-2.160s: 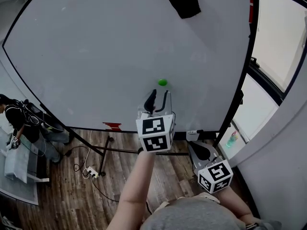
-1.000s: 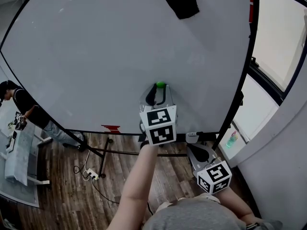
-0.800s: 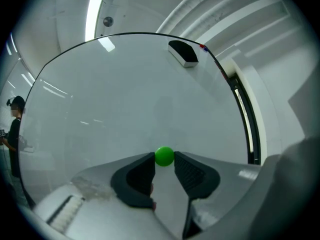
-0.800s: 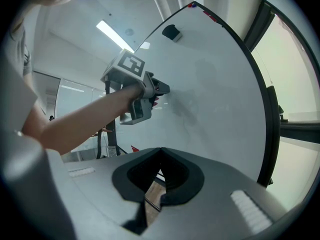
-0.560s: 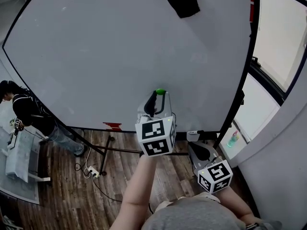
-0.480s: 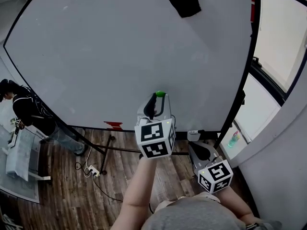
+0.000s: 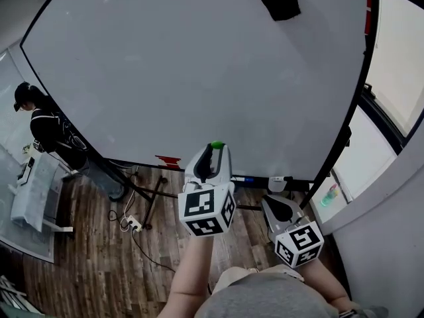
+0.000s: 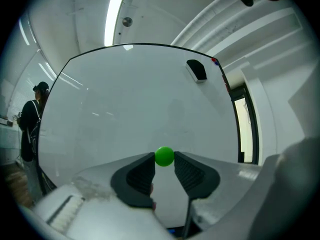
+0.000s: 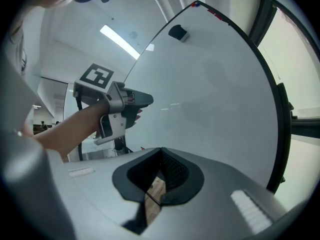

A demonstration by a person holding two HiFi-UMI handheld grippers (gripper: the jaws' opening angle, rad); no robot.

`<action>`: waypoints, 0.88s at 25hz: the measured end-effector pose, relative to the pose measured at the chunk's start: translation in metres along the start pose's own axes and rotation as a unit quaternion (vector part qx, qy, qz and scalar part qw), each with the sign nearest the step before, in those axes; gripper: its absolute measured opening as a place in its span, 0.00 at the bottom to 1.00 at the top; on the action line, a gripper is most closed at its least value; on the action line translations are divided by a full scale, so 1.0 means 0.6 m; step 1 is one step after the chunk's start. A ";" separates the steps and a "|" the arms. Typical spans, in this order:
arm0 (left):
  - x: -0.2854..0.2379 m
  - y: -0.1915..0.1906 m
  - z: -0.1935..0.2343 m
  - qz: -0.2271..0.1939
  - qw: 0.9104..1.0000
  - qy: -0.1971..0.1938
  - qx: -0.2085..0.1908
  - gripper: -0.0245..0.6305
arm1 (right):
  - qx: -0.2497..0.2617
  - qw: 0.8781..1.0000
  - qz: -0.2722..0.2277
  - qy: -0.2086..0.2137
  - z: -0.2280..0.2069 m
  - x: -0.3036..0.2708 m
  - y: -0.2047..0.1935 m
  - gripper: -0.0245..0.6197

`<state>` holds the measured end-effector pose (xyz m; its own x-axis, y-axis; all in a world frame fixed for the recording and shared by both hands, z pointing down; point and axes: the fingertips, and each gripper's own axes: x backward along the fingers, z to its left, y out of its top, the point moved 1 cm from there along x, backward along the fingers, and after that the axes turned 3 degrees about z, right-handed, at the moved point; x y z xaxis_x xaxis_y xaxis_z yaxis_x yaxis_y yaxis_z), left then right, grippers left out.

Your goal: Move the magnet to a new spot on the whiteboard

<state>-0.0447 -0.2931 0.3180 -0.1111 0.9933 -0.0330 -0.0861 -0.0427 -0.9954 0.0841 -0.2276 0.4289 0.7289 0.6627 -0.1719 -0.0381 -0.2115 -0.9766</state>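
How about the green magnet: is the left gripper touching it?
Touching. The left gripper view shows the left gripper with its pads pressed on both sides of the magnet, no gap.

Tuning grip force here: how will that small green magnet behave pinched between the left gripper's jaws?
The green magnet looks small, round and glossy, so probably light but slippery. Held only at the jaw tips, it may pop out.

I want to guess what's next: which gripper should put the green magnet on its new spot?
Left. The left gripper holds the magnet between its jaws, facing the whiteboard. The right gripper is shut on nothing and held lower, off to the side.
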 end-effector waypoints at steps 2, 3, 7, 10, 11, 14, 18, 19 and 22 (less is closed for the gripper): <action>0.016 -0.004 0.011 0.001 1.000 0.010 0.005 0.24 | 0.000 1.000 0.002 0.009 0.008 -0.002 -0.002 0.04; 0.022 -0.006 0.015 0.001 1.000 0.015 0.006 0.24 | 0.000 1.000 0.003 0.014 0.013 -0.004 -0.003 0.04; 0.043 -0.009 0.035 0.003 0.999 0.032 0.010 0.24 | 0.000 0.999 0.008 0.032 0.031 -0.010 -0.005 0.04; 0.054 -0.004 0.052 0.000 0.999 0.043 0.012 0.24 | 0.001 0.999 0.012 0.043 0.043 -0.016 -0.007 0.04; 0.057 -0.001 0.059 -0.001 0.999 0.046 0.012 0.24 | 0.001 0.999 0.013 0.046 0.046 -0.018 -0.007 0.04; 0.062 0.006 0.080 -0.004 0.998 0.055 0.013 0.24 | 0.001 0.999 0.016 0.051 0.055 -0.026 -0.007 0.04; 0.063 0.014 0.109 -0.008 0.998 0.063 0.014 0.24 | -0.001 0.998 0.017 0.053 0.064 -0.043 -0.007 0.04; 0.062 0.016 0.116 -0.010 0.998 0.064 0.014 0.24 | 0.000 0.998 0.017 0.054 0.068 -0.048 -0.007 0.04; 0.057 0.019 0.140 -0.014 0.998 0.065 0.011 0.24 | 0.002 0.998 0.017 0.055 0.076 -0.069 -0.012 0.04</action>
<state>-0.1328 -0.2687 0.3131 0.0200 0.9997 -0.0170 -0.1091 -0.0147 -0.9939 0.0229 -0.2206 0.4372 0.7984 0.5718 -0.1889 -0.0655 -0.2294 -0.9711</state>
